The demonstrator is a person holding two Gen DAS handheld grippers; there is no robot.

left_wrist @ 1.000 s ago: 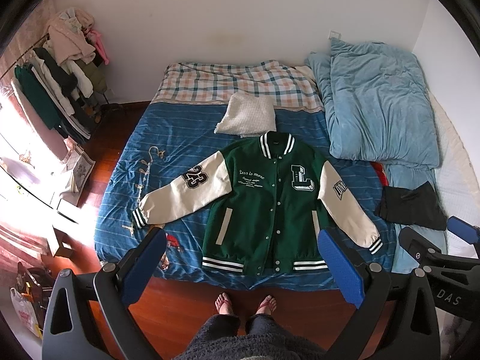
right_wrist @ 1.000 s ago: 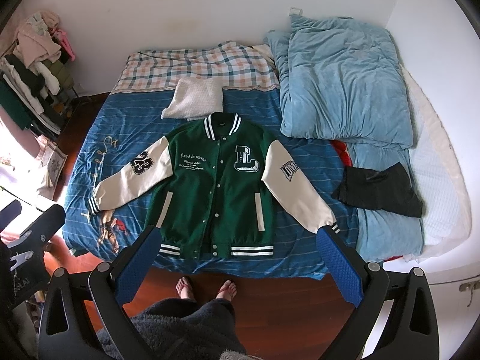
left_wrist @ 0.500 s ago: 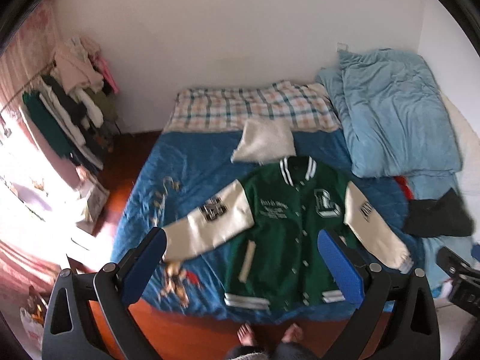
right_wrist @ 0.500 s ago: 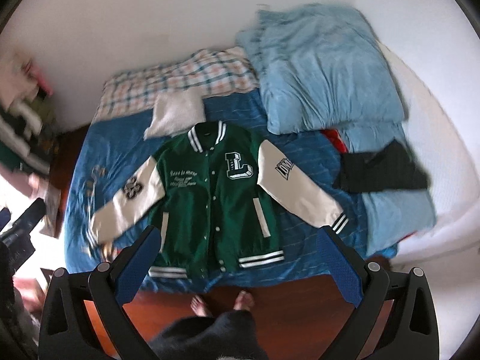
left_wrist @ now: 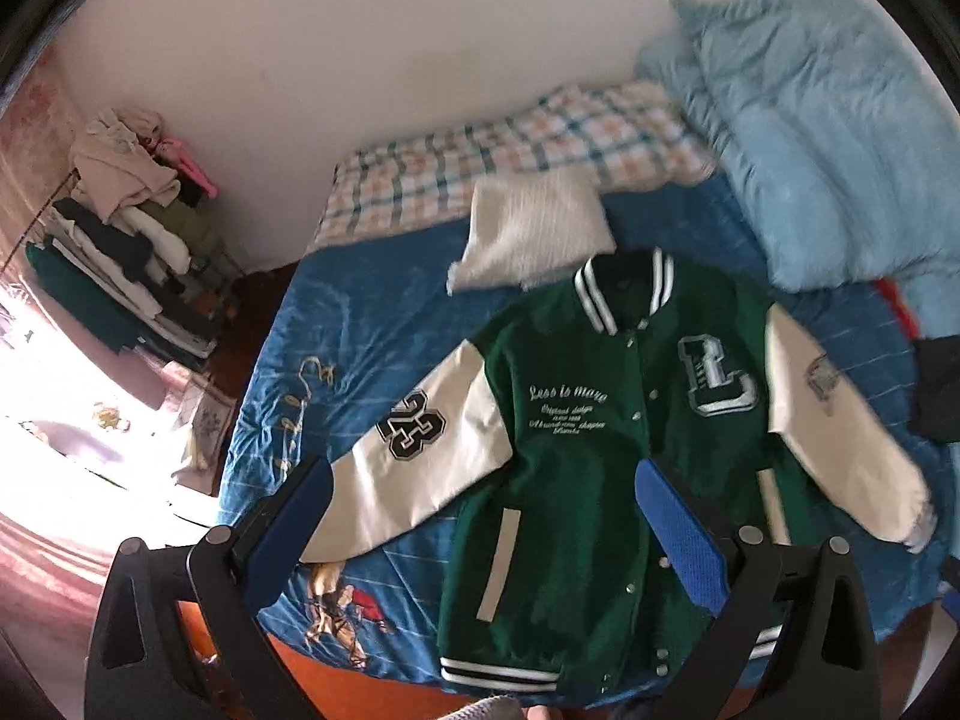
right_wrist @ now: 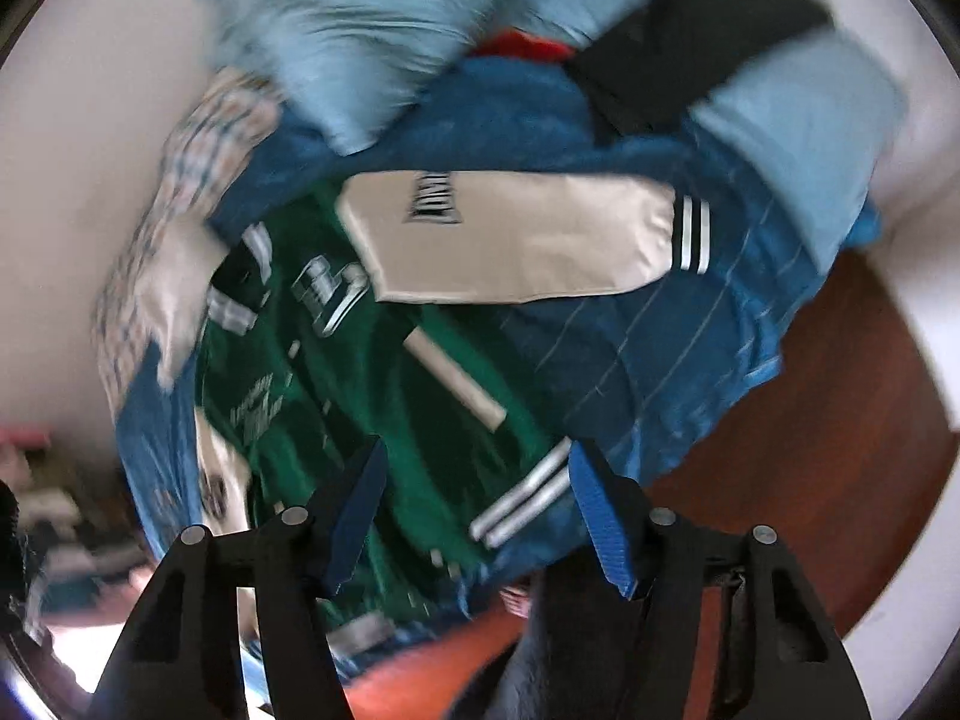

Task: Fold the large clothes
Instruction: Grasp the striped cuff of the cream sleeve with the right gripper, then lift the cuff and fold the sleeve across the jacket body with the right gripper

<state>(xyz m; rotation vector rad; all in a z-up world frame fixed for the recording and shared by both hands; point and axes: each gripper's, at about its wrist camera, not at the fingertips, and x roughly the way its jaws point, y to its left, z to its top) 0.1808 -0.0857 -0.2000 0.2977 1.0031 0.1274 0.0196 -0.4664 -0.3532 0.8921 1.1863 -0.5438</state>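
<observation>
Jacket (left_wrist: 600, 450) lying flat near bed (left_wrist: 372, 348) edge; left gripper (left_wrist: 486, 516) hovering wide apart, right gripper (right_wrist: 474, 516) narrowing, gripping nothing.

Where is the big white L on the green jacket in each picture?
Left wrist: the L patch sits right of centre on the jacket's chest, upright.
Right wrist: the L patch is left of centre, blurred and turned sideways.
Shared landmark: the white sleeve with the dark badge, beside the L.

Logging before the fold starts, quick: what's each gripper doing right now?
Left gripper: open, holding nothing, above the green jacket.
Right gripper: open, fingers have just been closing in, nothing between them, over the jacket's hem.
</observation>
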